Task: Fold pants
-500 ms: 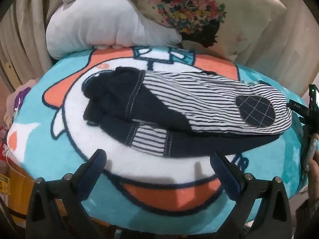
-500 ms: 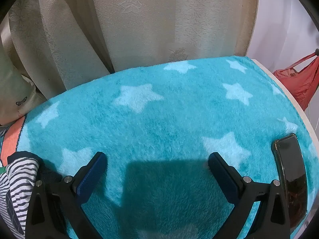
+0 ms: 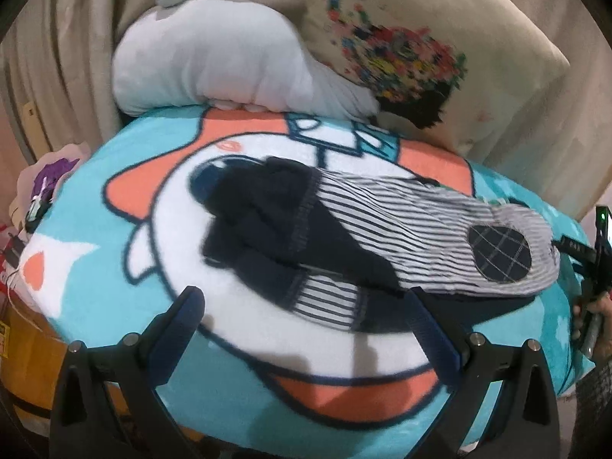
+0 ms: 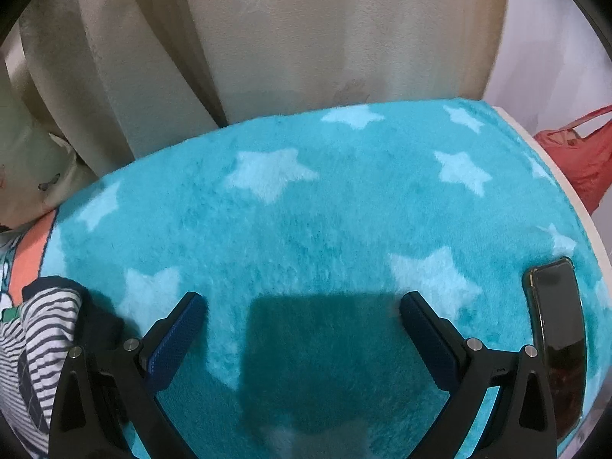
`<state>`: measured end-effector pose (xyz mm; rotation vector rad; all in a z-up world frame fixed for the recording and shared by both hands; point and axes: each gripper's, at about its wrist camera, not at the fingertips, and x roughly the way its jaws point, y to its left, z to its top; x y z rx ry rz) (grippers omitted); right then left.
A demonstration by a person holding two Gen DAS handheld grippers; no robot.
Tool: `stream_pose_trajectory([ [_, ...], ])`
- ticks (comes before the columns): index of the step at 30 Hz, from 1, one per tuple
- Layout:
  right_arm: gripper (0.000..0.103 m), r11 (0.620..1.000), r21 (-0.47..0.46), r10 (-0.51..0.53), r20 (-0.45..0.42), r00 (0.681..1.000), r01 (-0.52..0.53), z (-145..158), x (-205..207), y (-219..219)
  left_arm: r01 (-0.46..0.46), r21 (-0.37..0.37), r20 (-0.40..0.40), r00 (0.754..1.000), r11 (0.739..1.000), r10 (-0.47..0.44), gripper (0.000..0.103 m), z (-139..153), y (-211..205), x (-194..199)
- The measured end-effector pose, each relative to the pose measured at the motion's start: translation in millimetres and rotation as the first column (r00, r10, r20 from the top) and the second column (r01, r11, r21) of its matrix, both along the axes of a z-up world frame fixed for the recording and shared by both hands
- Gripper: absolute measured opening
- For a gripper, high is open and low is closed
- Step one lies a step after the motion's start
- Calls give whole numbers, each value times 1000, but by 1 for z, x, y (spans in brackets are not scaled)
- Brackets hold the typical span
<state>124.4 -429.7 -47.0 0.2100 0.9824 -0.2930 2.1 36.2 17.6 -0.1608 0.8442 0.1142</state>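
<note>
A: Nearest in the left wrist view, the left gripper (image 3: 306,306) has its fingers spread wide and released, with nothing between them. Its right finger now overlaps the near edge of the pants (image 3: 367,244); half a second ago it sat short of them.

B: And the pants themselves?

A: Folded, striped and navy, lying on the blanket (image 3: 114,237) in the middle of its cartoon print. The whole view is blurred, so seams and the far pillow (image 3: 420,49) print are hard to read. The plush toy (image 3: 214,57) lies beside it.

B: The right side?

A: The right gripper (image 4: 302,310) is also released, over starred blanket as before. Only a striped corner of the pants shows, cut off at left. A phone (image 4: 554,329) lies near the right edge.
</note>
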Motion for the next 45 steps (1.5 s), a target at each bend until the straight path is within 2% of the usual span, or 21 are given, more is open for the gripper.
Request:
stream_pose_trajectory([
  [5, 102, 999, 19, 33, -25, 999, -32, 2, 2, -3, -72, -36, 43, 996, 997, 73, 103, 10, 29, -8],
  [6, 99, 999, 24, 30, -34, 999, -29, 5, 0, -3, -79, -57, 37, 996, 995, 81, 103, 11, 35, -7],
  [7, 84, 1000, 22, 21, -26, 999, -20, 11, -6, -3, -85, -77, 18, 996, 993, 87, 103, 11, 41, -6],
  [8, 75, 1000, 22, 16, 0, 1000, -16, 19, -15, 1, -91, -95, 6, 996, 991, 92, 103, 10, 44, -5],
  [11, 75, 987, 127, 71, 178, 981, -95, 54, -57, 18, -104, -128, -13, 995, 986, 103, 103, 10, 53, 0],
  [13, 75, 959, 224, 119, 240, 963, -175, 65, -77, 30, -97, -153, -21, 995, 983, 95, 103, 8, 53, 5],
  [14, 75, 913, 323, 163, 273, 948, -249, 66, -86, 39, -83, -187, -32, 996, 979, 79, 103, 5, 51, 9],
  [16, 75, 772, 514, 237, 313, 920, -374, 59, -92, 55, -48, -283, -61, 998, 958, 32, 103, -2, 46, 18],
  [17, 75, 688, 595, 271, 320, 908, -415, 52, -93, 68, -38, -308, -75, 997, 951, 16, 103, -5, 44, 20],
  [18, 75, 615, 652, 301, 325, 896, -443, 45, -92, 80, -29, -347, -95, 995, 938, -4, 103, -9, 41, 24],
  [19, 75, 575, 679, 322, 325, 889, -456, 39, -92, 92, -21, -377, -108, 994, 926, -22, 103, -11, 38, 26],
  [21, 75, 507, 725, 364, 310, 878, -466, 28, -88, 117, -7, -430, -127, 991, 903, -53, 103, -17, 32, 28],
  [23, 75, 457, 758, 386, 302, 872, -465, 19, -82, 131, -2, -453, -131, 989, 892, -65, 103, -19, 29, 26],
  [26, 76, 414, 794, 407, 276, 871, -445, 8, -70, 147, -3, -483, -152, 985, 876, -81, 103, -23, 27, 30],
  [30, 76, 346, 840, 438, 250, 864, -418, -3, -66, 166, -23, -558, -218, 969, 829, -120, 103, -37, 27, 41],
  [32, 76, 330, 838, 461, 259, 849, -434, -2, -74, 173, -13, -581, -218, 966, 814, -140, 103, -42, 22, 45],
  [34, 76, 353, 821, 486, 248, 838, -448, -1, -73, 187, -8, -579, -213, 967, 815, -142, 103, -42, 18, 51],
  [37, 76, 380, 817, 502, 212, 838, -435, -7, -68, 199, 1, -583, -200, 969, 812, -144, 101, -40, 18, 59],
  [40, 76, 404, 809, 500, 195, 844, -427, -10, -66, 206, 0, -588, -201, 969, 809, -146, 94, -37, 20, 61],
  [45, 76, 455, 798, 444, 180, 878, -394, -10, -60, 203, -20, -636, -185, 974, 772, -128, 94, -34, 34, 47],
])
